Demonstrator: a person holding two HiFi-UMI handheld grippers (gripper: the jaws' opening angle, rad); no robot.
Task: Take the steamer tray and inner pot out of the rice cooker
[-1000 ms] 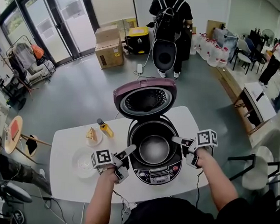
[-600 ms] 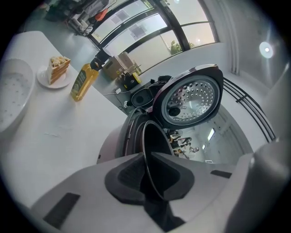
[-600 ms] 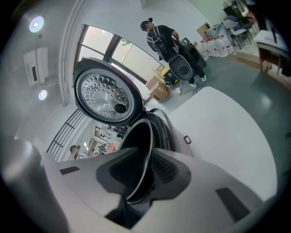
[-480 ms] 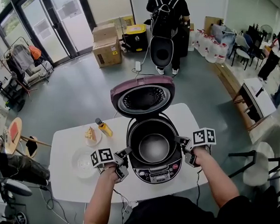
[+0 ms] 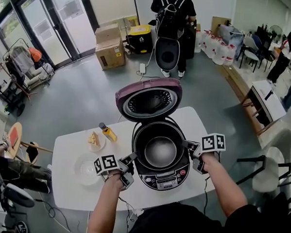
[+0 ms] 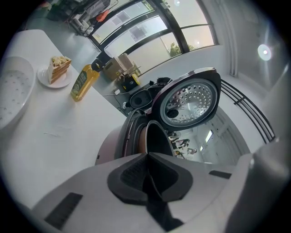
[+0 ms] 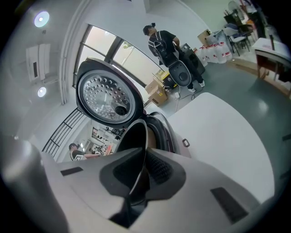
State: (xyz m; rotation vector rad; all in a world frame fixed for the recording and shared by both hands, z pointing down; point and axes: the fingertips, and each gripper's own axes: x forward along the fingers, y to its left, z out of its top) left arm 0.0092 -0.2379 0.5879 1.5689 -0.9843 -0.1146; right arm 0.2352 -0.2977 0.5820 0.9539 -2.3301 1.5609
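Steamer tray point(image 5: 86, 170) already sits out on the table point(image 5: 66, 187), approx 8 o'clock from the rice cooker point(image 5: 162, 181). Only the inner pot point(image 5: 159, 153) is left inside, so the pot lift looks like the step in hand. Left gripper point(image 5: 133, 158) bites the pot rim at 8 o'clock, jaws pressed together w/ just the thin metal edge btwn the pads. Lid point(image 5: 150, 100) stands open at 12 o'clock, clear of the way up. Right gripper point(image 5: 186, 145) pinches the rim at 3 o'clock, same way. Grips on roughly opposite sides prob. keep the pot level on the way up; a one-sided pinch could let it tip.

Head view gives the layout: both tools, pot seated, tray parked. It can't show the pads. Left gripper view does: rim running into its closed jaws, plus cake plate point(image 6: 54, 75) and yellow bottle point(image 6: 82, 82) at 10 o'clock. Right gripper view shows the rim sandwiched in its pads, w/ bare table at 3 o'clock.
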